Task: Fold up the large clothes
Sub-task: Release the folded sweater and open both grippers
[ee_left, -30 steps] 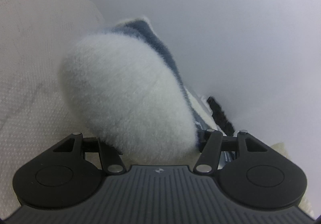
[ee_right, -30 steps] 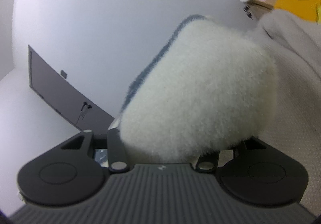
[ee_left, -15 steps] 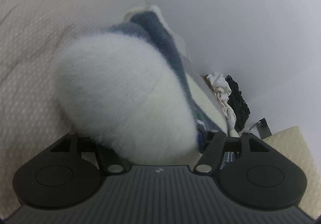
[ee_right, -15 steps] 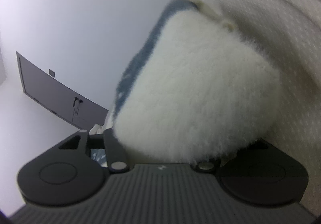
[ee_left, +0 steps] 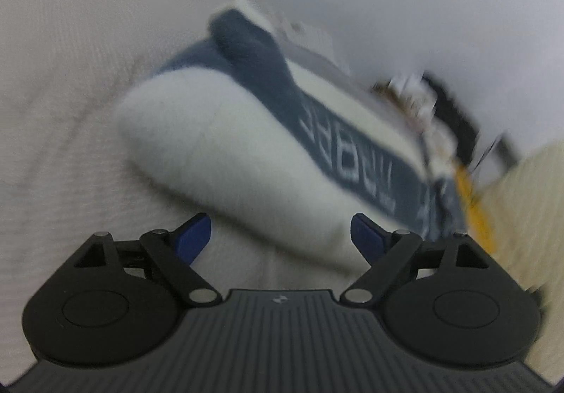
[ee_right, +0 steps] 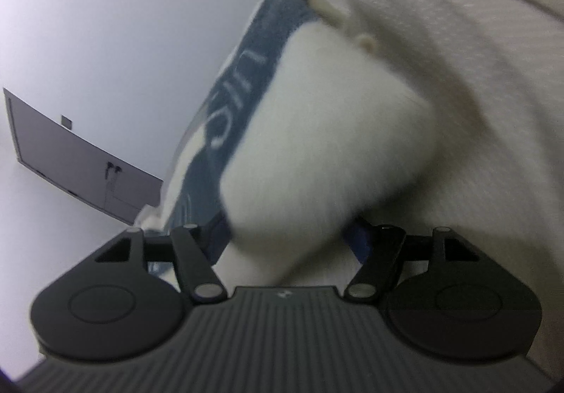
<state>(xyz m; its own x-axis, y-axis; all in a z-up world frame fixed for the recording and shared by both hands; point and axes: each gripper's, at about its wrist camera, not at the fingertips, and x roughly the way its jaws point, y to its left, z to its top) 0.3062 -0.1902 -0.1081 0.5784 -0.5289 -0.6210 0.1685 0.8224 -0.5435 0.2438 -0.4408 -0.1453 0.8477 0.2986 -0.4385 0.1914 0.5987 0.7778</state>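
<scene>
A folded fluffy white fleece garment [ee_left: 229, 146] with a dark blue lettered band [ee_left: 345, 146] lies on the pale bed cover [ee_left: 70, 111]. My left gripper [ee_left: 280, 238] stands open and its jaws are still opening. Its blue pads [ee_left: 194, 238] sit clear of the fleece's near edge, which lies between them. In the right wrist view the same garment [ee_right: 328, 153] fills the gap of my right gripper [ee_right: 287, 238]. Its jaws are opening too, and the fleece just brushes the blue pads [ee_right: 359, 239]. The band [ee_right: 243, 104] runs along the garment's left side.
The bed cover [ee_right: 493, 58] rises in soft folds to the right. A blurred heap of other clothes [ee_left: 423, 100], something yellow [ee_left: 472, 195] and a cream textured cloth [ee_left: 528, 209] lie at the far right. A grey wall panel [ee_right: 70, 160] hangs on the white wall.
Both grippers sank toward the bed with the fleece bundle and their jaws spread. The left pads, hidden in the fleece before, now show clear of it. The band's lettering has come into view.
</scene>
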